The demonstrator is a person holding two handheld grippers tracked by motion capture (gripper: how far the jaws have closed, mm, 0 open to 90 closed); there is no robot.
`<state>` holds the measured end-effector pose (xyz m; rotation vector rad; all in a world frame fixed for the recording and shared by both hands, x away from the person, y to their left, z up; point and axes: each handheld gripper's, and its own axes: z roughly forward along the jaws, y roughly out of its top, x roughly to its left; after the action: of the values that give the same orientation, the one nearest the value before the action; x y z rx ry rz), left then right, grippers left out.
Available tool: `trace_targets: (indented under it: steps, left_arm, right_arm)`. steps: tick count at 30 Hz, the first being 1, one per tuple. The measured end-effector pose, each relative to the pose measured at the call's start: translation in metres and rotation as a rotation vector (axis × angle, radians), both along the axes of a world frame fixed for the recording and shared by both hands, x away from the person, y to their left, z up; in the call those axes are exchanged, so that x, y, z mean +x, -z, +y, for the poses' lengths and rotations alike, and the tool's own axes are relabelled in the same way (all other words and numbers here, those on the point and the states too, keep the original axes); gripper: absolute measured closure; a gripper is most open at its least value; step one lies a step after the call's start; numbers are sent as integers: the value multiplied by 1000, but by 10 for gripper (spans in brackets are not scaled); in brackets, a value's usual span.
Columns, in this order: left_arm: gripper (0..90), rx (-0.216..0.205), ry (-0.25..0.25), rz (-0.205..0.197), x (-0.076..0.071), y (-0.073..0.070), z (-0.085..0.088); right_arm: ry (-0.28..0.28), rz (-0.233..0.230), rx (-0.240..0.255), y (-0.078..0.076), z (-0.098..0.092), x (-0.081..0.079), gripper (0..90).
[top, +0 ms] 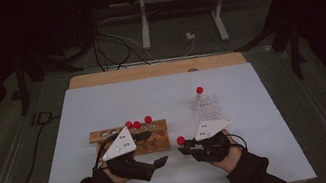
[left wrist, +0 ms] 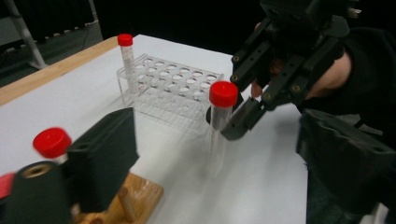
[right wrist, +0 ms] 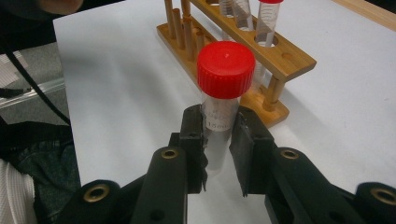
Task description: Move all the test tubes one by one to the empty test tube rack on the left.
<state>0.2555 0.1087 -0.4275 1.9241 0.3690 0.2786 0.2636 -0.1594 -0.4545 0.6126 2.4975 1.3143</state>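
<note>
— Closest to us in the right gripper view, the right gripper (right wrist: 218, 140) has its two black jaws clamped on a clear tube with a red cap (right wrist: 225, 70), pads pressing just under the cap. We see the tube held upright.

— And from above we find that same gripper (top: 184, 147) near the front edge of the white table (top: 102, 102), pointing toward the wooden rack (top: 155, 143), the red cap at its tip, well short of the clear plastic rack (top: 208, 109).

— We also see three red-capped tubes (top: 137, 124) standing in the wooden rack, and one more tube (top: 199, 94) upright at the far corner of the clear rack.

— What about our left gripper (top: 162, 161)?

— Its jaws stand apart with nothing between them. In the left gripper view one jaw sits right beside a red-capped tube in the wooden rack (left wrist: 135, 196), without touching it as far as we can tell.

— And the held tube (left wrist: 221, 121) shows there too, just in front of the clear rack (left wrist: 177, 88).
</note>
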Motion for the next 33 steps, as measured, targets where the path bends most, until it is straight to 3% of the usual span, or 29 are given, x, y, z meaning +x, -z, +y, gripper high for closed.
trace_targets:
  steps: [18, 33]
  left_arm:
    - [488, 42, 26, -7, 10, 6, -38]
    - [703, 77, 54, -8, 12, 12, -48]
  right_arm:
    - [-19, 12, 1, 2, 3, -2, 750]
    - [-28, 14, 3, 1, 4, -4, 750]
